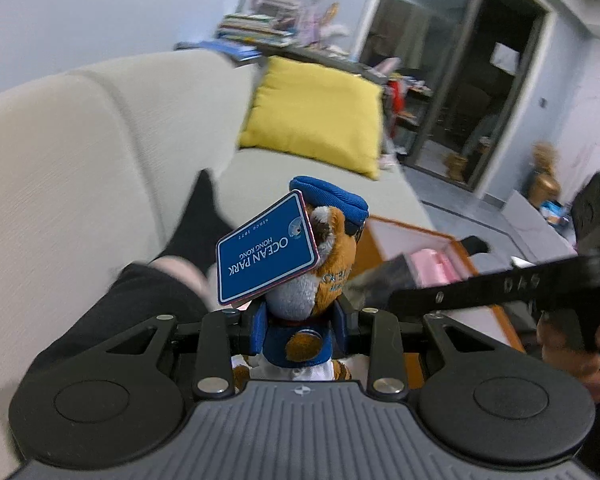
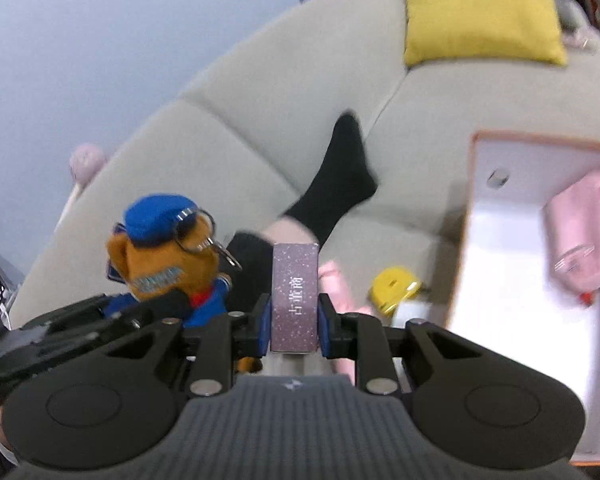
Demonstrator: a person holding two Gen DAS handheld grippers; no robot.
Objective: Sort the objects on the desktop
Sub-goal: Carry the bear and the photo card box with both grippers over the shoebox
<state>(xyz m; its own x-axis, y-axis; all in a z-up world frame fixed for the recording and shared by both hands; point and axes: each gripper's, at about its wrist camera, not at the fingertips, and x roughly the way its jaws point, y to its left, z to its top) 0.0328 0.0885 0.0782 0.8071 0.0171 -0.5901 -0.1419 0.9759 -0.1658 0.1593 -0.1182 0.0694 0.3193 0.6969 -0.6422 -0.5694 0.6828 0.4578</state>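
sofa (image 2: 228, 148) blurred | plush toy (image 1: 320, 264) legs hidden | box (image 2: 294, 296) base hidden

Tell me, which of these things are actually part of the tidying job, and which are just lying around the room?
Part of the job:
- plush toy in the left gripper
- speckled purple box in the right gripper
- white tray holding a pink case
- small yellow object

Just lying about:
- yellow cushion
- grey sofa
- stacked books
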